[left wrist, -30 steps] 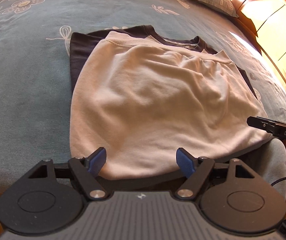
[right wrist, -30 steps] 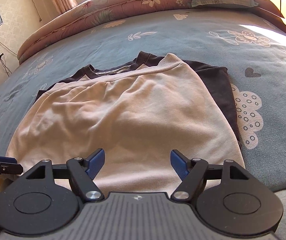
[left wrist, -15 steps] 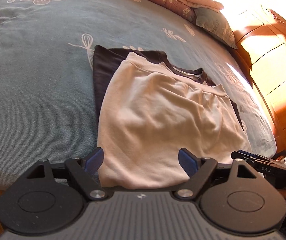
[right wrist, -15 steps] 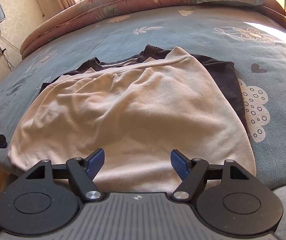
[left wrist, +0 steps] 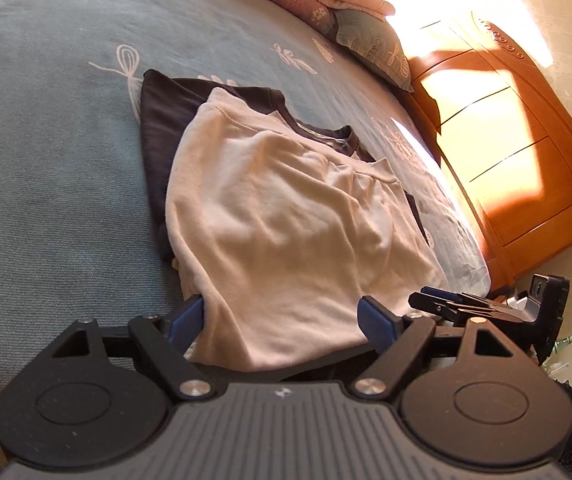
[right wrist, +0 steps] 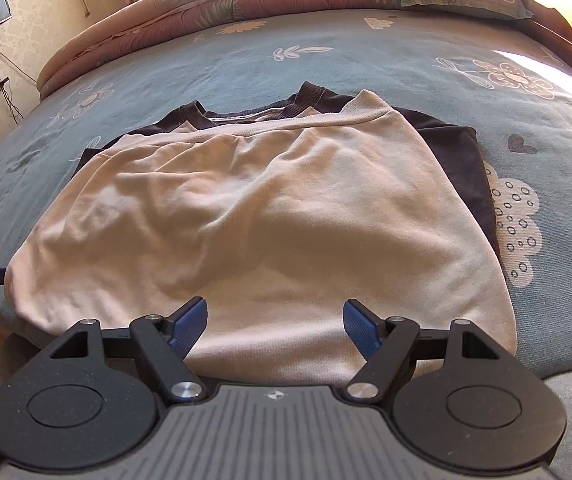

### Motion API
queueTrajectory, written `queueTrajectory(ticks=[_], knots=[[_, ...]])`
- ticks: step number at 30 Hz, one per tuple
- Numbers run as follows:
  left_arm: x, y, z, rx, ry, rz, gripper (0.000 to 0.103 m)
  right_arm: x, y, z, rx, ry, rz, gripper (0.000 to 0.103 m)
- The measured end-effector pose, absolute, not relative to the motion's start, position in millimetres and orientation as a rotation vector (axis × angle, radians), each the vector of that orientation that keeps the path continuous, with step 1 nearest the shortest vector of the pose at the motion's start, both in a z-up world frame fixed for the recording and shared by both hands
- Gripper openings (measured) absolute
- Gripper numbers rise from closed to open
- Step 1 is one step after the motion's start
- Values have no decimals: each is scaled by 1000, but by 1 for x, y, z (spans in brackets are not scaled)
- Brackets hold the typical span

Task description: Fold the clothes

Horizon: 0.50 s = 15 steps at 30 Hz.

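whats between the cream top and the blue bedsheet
A dark shirt lies under the cream top, on the bedsheet; its edges show in both wrist views.

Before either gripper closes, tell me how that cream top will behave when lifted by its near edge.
The cream top is probably floppy: it lies rumpled and droops over the bed edge. It likely weighs little. It may drag the dark garment beneath it.

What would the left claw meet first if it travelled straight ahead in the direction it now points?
Most likely the cream garment: its near hem lies directly ahead of the open left claw. Depth is unclear, so contact could come at the hem or further up.
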<state>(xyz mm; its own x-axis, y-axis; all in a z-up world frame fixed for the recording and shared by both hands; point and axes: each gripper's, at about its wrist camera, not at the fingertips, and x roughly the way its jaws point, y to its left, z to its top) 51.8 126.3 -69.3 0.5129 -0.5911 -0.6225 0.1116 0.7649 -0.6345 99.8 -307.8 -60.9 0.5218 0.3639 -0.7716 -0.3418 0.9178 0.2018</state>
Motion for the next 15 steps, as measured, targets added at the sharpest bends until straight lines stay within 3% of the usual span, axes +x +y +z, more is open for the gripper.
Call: queueTrajectory(ticks=[9,15], knots=[[54,134,-101,-625,1152,-546,83,100,-293,-63,-15,945,442,81],[54,145,-59,-428,1133,-460,84,103,-296,-63,-11,950,432,81]])
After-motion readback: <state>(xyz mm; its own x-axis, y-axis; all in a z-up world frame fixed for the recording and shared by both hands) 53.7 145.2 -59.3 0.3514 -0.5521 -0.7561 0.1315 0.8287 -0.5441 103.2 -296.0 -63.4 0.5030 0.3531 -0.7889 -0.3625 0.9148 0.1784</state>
